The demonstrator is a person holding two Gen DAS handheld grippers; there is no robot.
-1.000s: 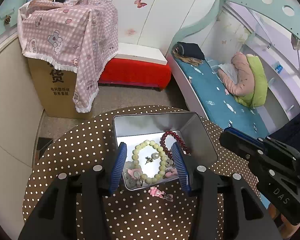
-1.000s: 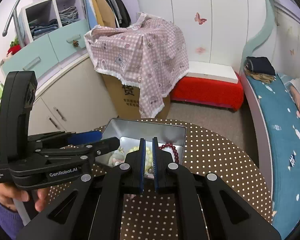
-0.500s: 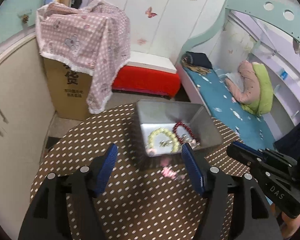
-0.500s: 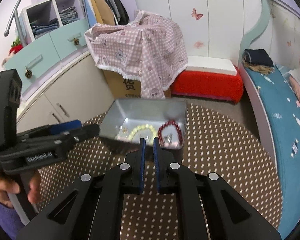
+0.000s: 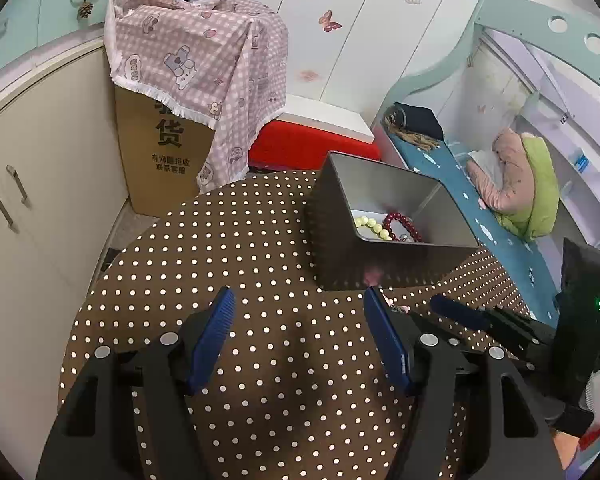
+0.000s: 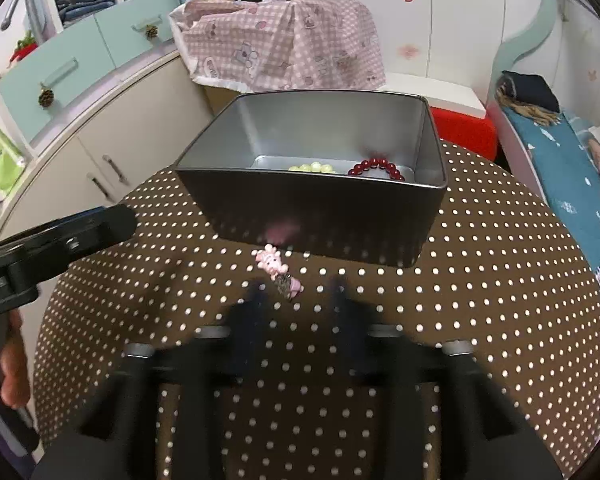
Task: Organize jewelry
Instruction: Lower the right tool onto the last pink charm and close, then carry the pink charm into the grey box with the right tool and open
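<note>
A silver tin (image 6: 320,208) stands on the dotted table; inside lie a pale green bead bracelet (image 6: 312,167) and a dark red bead bracelet (image 6: 378,169). A small pink charm (image 6: 276,265) lies on the cloth just in front of the tin. My right gripper (image 6: 298,304) hangs low right behind the charm; its jaws are opening, blurred, with nothing pressed between them. My left gripper (image 5: 300,320) is open and empty over bare cloth, left of the tin (image 5: 380,252). The charm (image 5: 396,307) peeks out past its right finger.
The round table (image 5: 228,240) wears a brown cloth with white dots. Past it stand a cardboard box under a pink checked cloth (image 5: 196,60), a red bench (image 5: 308,144), cream cabinets (image 5: 40,168) and a bed (image 5: 460,184). A hand (image 6: 12,360) holds the left gripper.
My right jaws went from shut to apart as the gripper sank toward the charm. My left jaws widened and that gripper drew back and left from over the tin.
</note>
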